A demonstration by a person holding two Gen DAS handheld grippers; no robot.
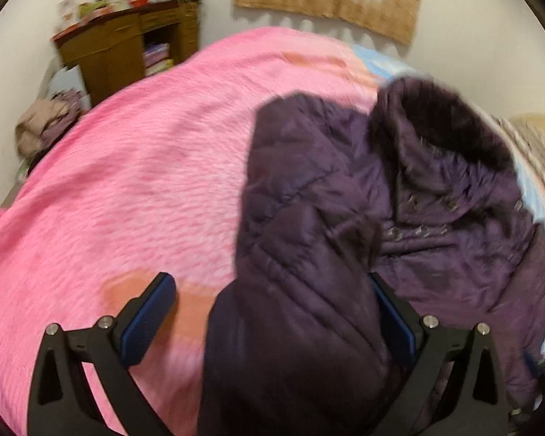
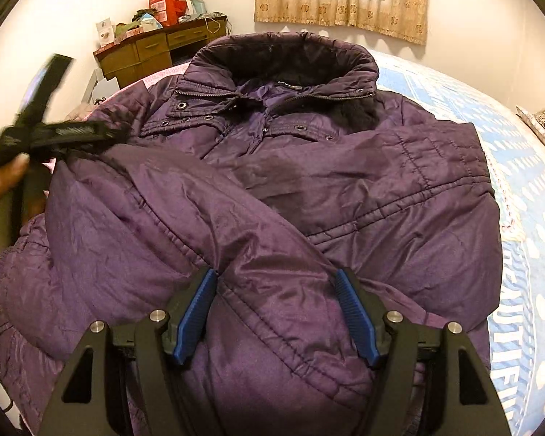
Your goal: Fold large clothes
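We have the purple jacket (image 2: 309,181) lying front-up on the bed (image 2: 527,254), collar toward twelve o'clock, one sleeve (image 2: 236,236) crossed over the chest to narrow it for folding. Our right gripper (image 2: 276,312) stands spread astride that sleeve's cuff, pads apparently not pressing; our left gripper (image 1: 272,323), at nine o'clock, is spread with jacket fabric between its fingers, one pad clear of it, probably mid-release

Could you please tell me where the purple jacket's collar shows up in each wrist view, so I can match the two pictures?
Left wrist view: the collar sits right of centre, in the upper half, blurred, above the snap studs.
Right wrist view: the collar lies at top centre, standing open above the zip.
Shared landmark: the wooden desk against the wall at upper left, beyond the jacket in both.
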